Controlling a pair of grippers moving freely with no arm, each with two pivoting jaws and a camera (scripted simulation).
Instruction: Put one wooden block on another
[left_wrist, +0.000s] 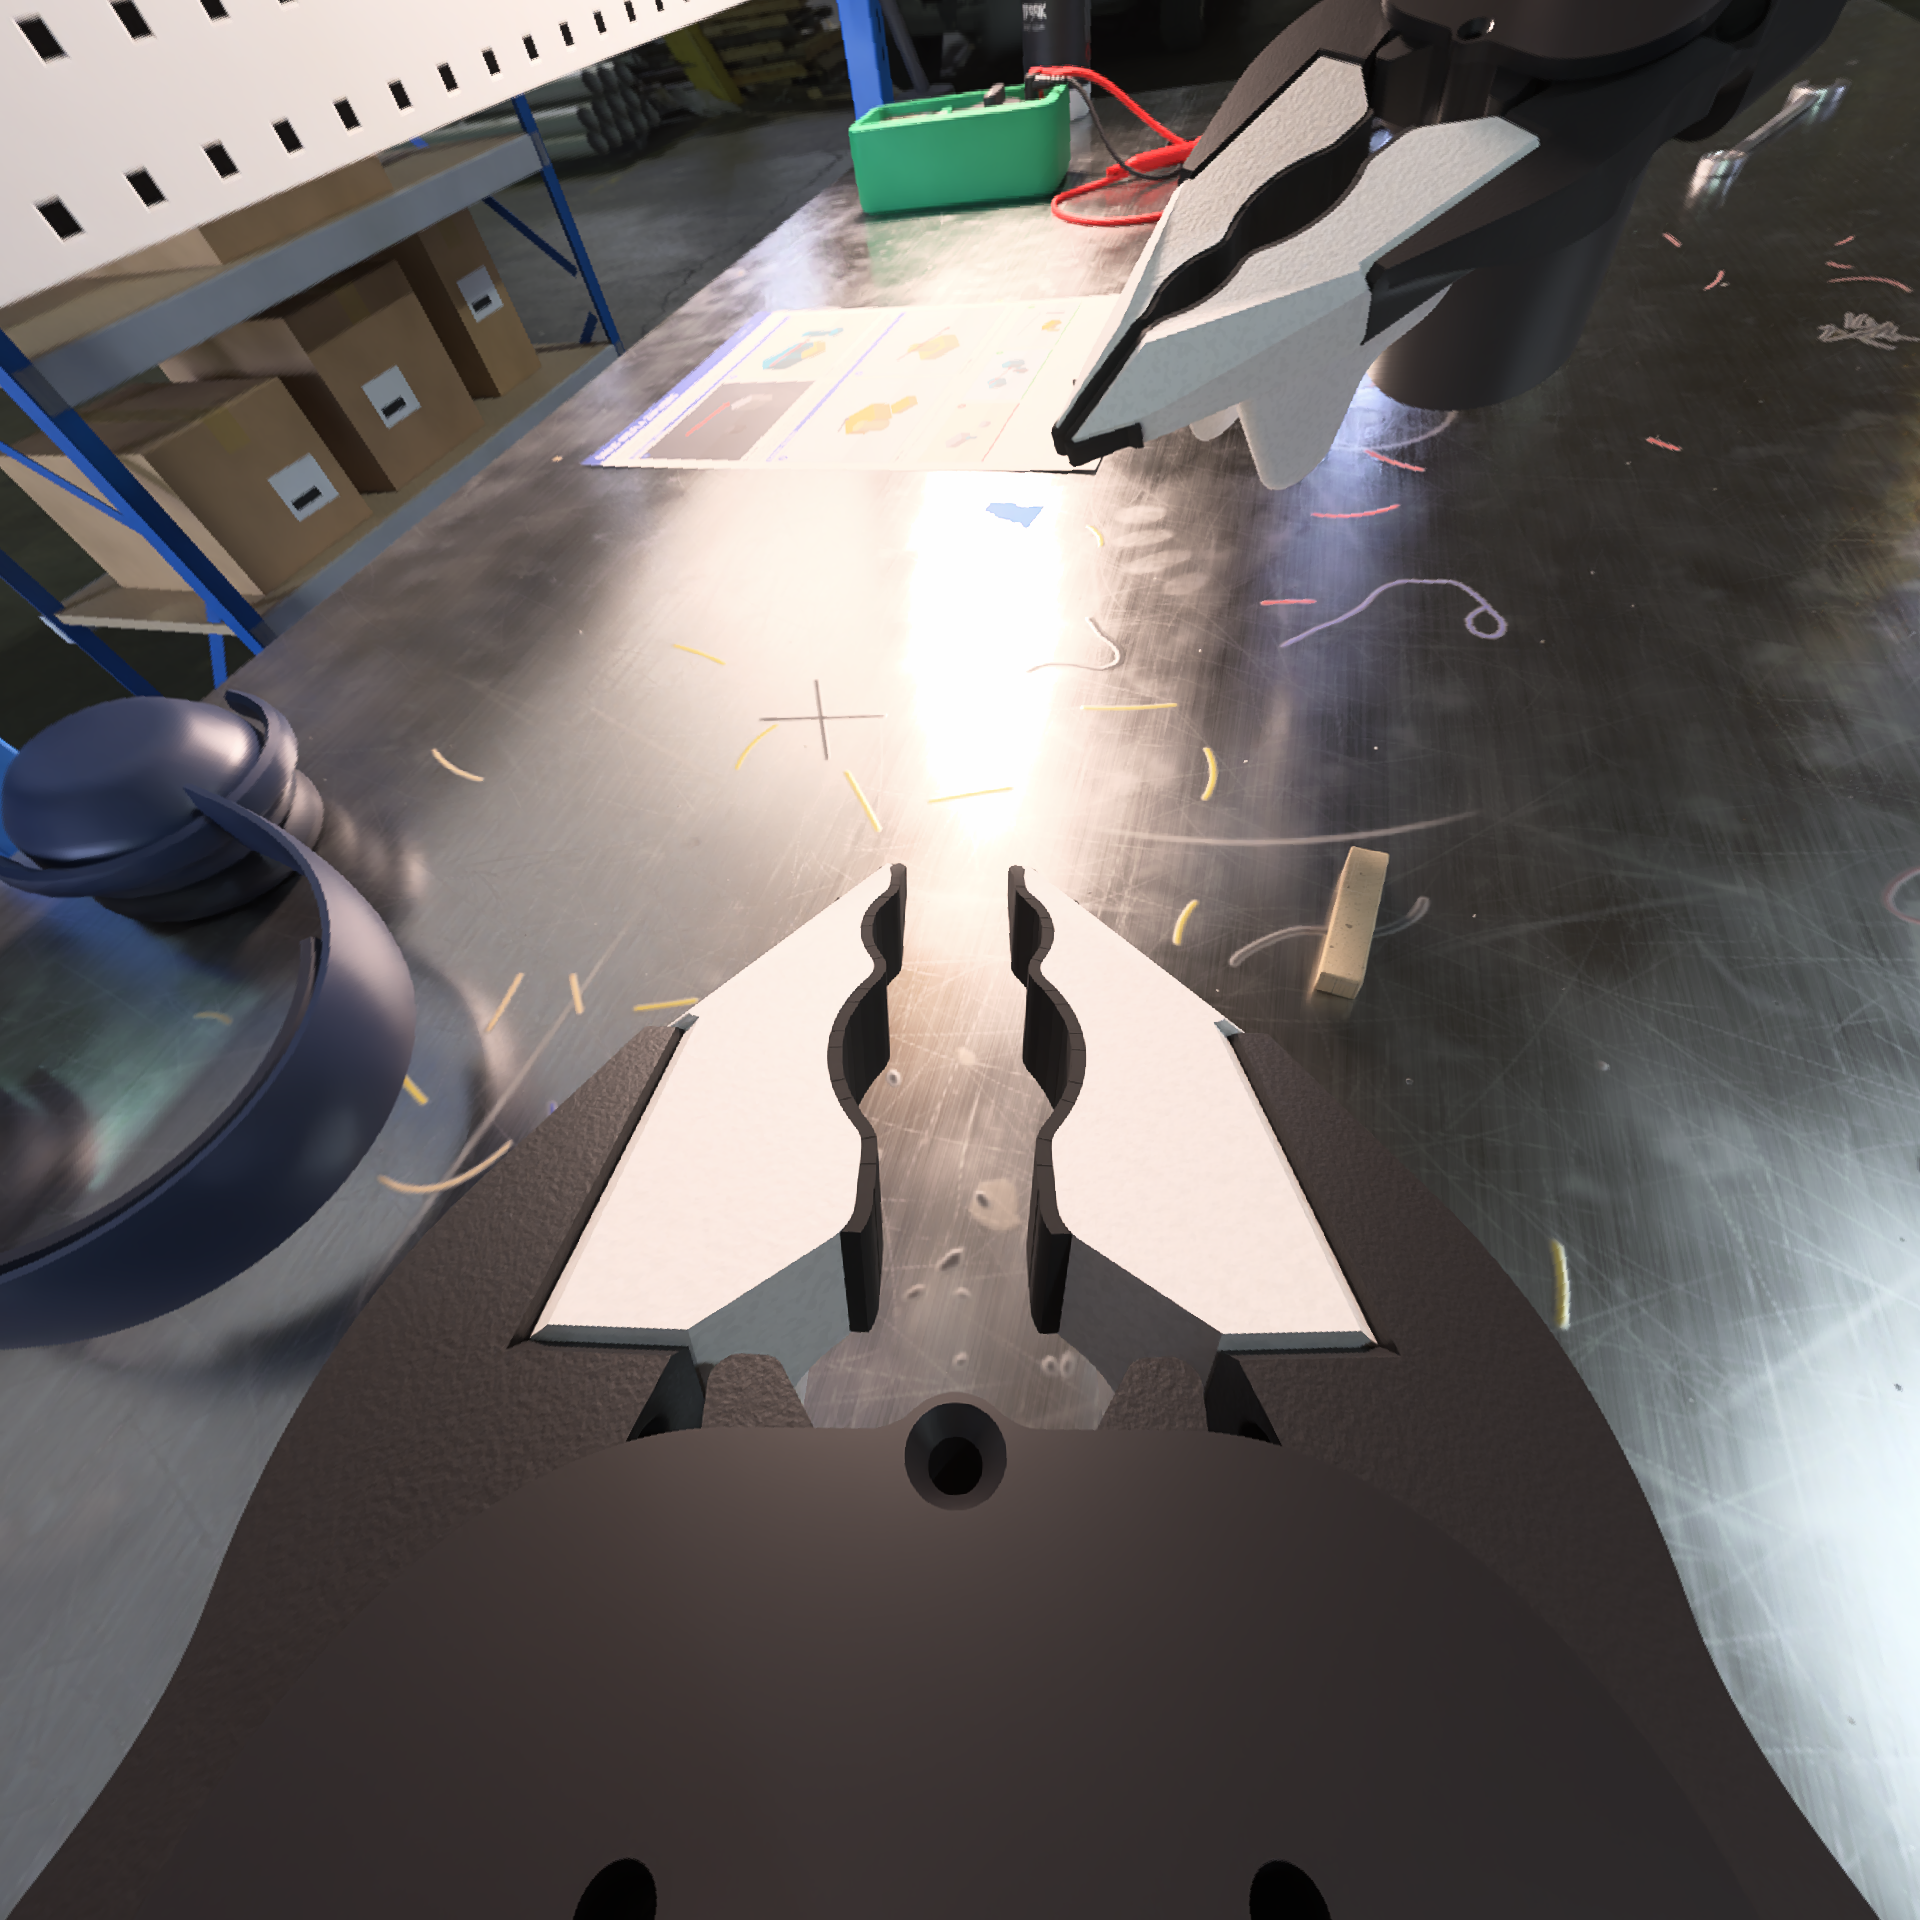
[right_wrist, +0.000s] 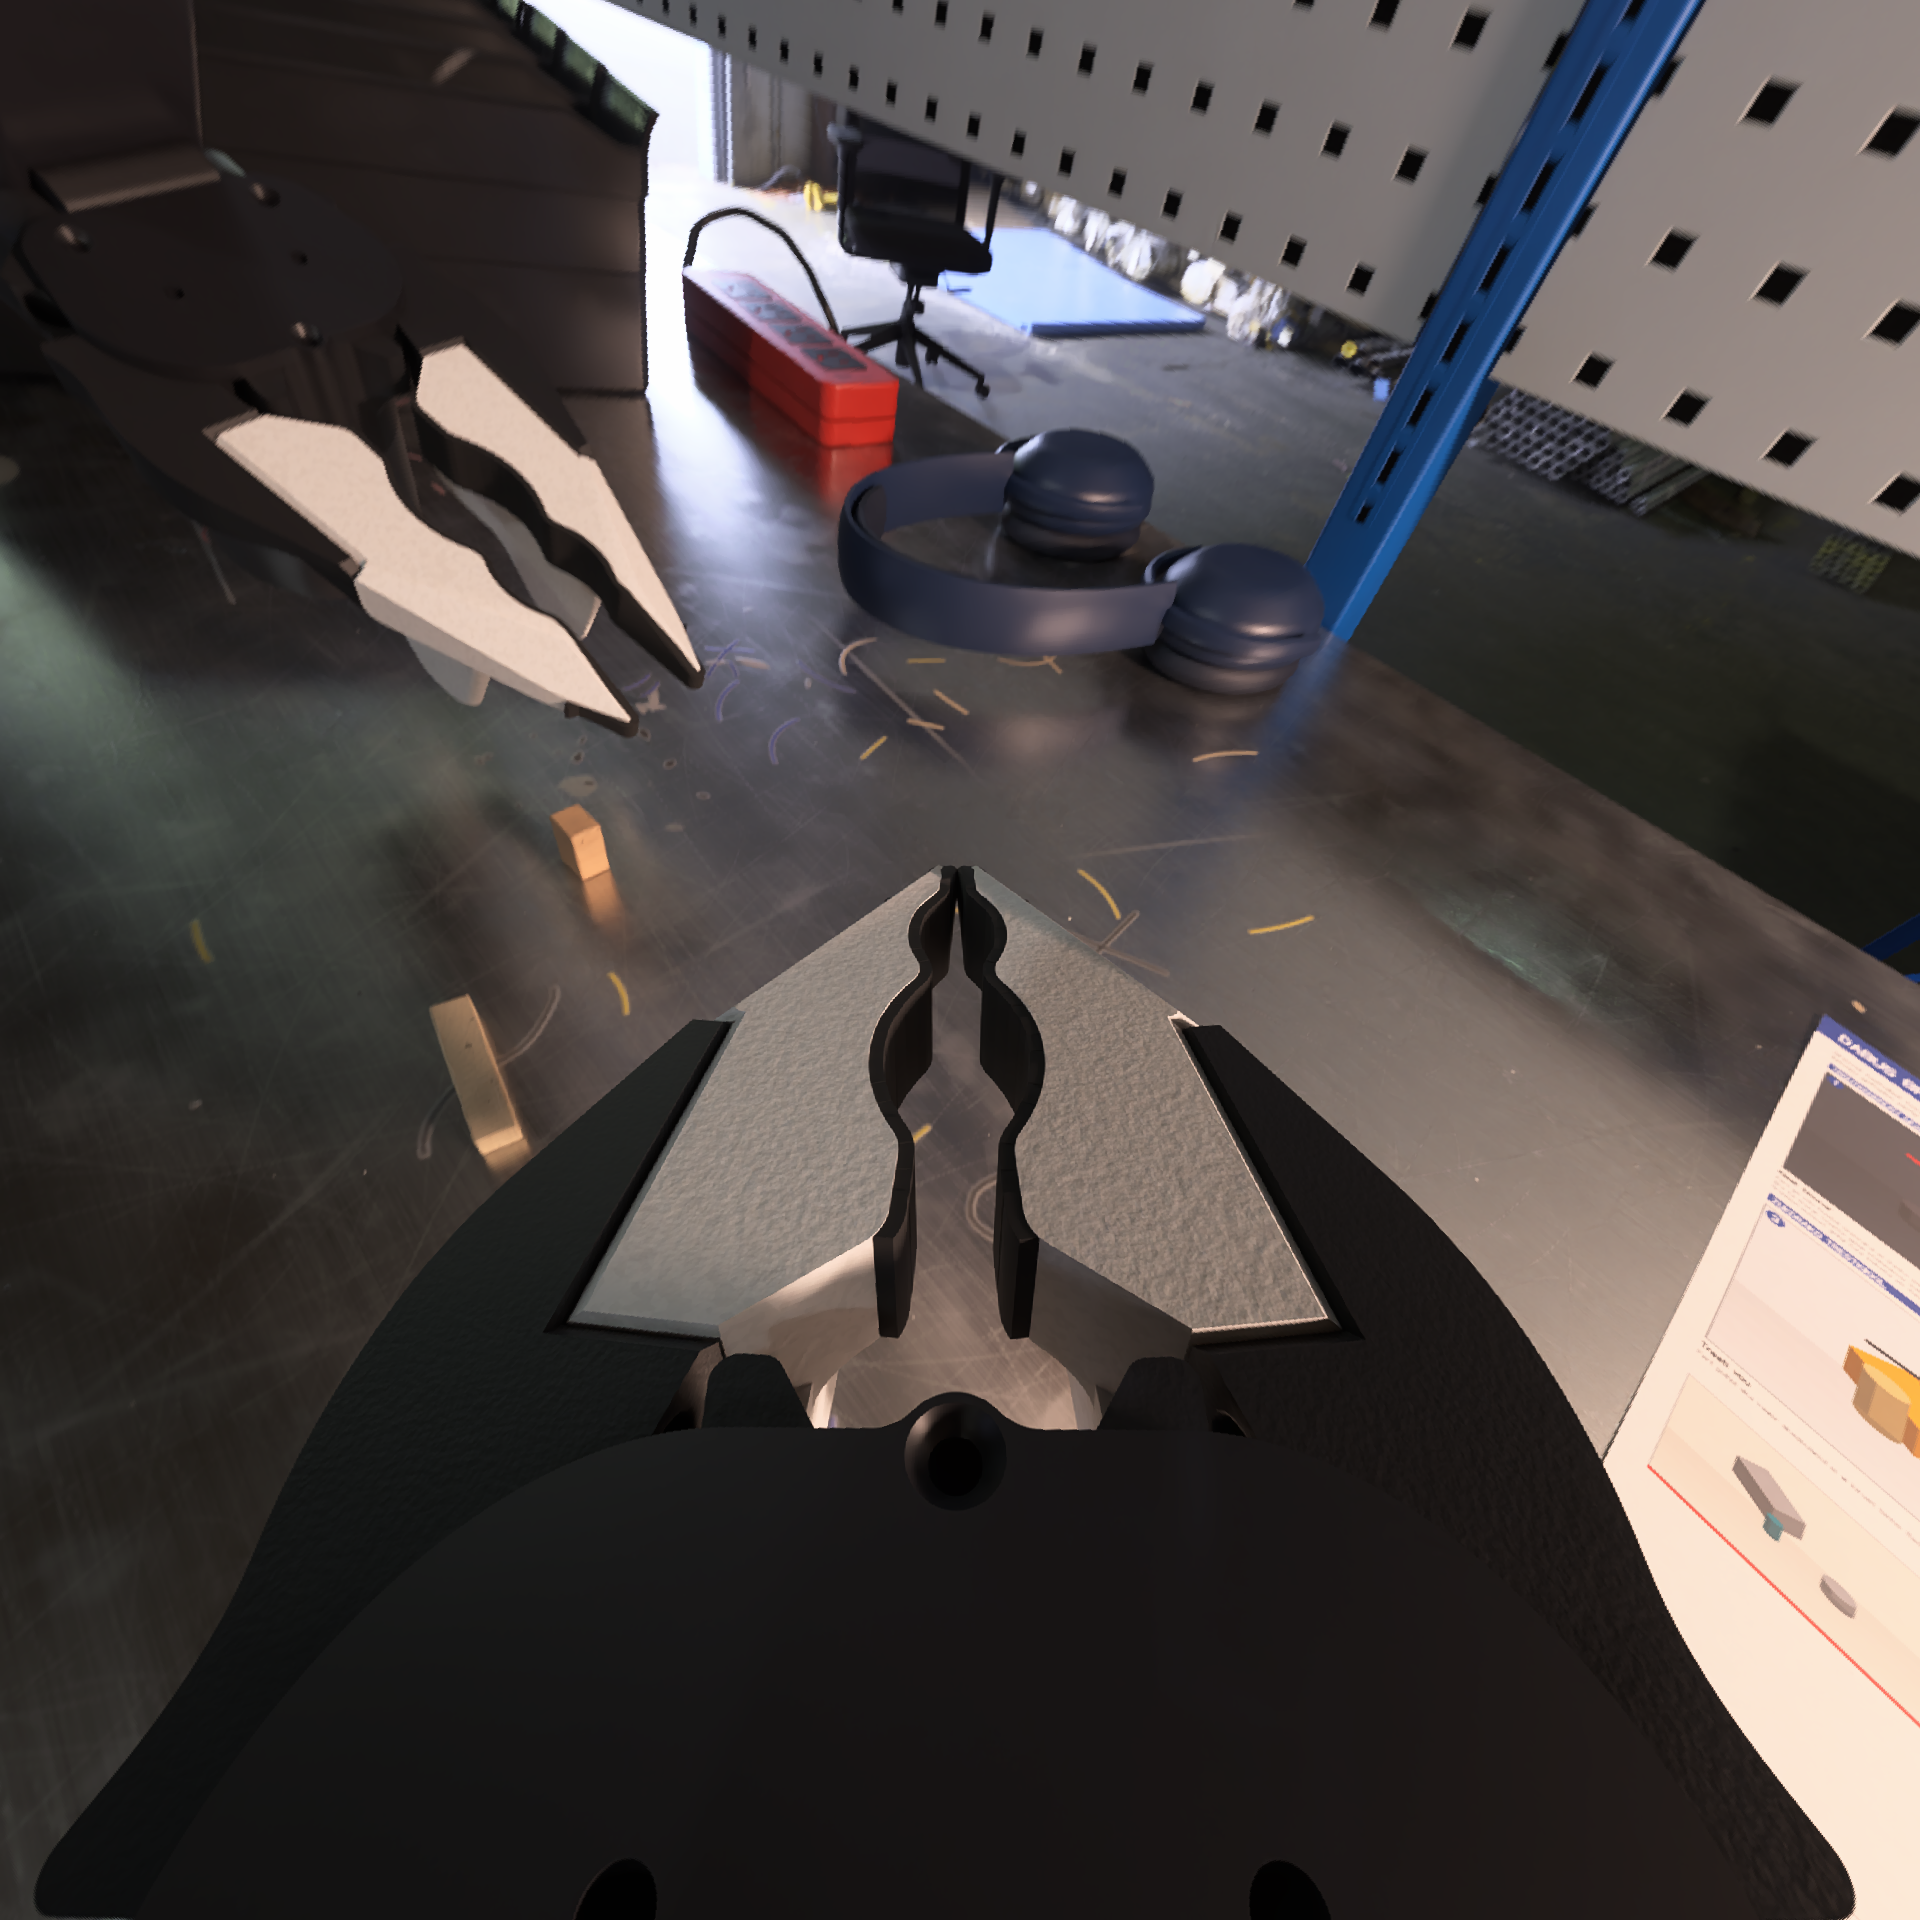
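Two wooden blocks lie apart on the scratched metal table (right_wrist: 1247, 831). The right wrist view shows a small cube-like block (right_wrist: 580, 840) and a long flat block (right_wrist: 478, 1081) nearer to me, both left of my right gripper (right_wrist: 956, 875). That gripper is shut and empty, hovering over bare table. My left gripper (left_wrist: 956, 875) is open and empty above the table. The long block (left_wrist: 1351, 920) lies to the right of its fingertips. Each gripper shows in the other's view: the left one (right_wrist: 660, 696) open, the right one (left_wrist: 1086, 442) shut.
Dark blue headphones (right_wrist: 1039, 561) lie by a blue rack post (right_wrist: 1423, 364); in the left wrist view they (left_wrist: 156, 935) are close on the left. A red power strip (right_wrist: 800, 364), a green box (left_wrist: 961, 151) and a printed sheet (left_wrist: 862, 390) sit farther off. White pegboard hangs overhead.
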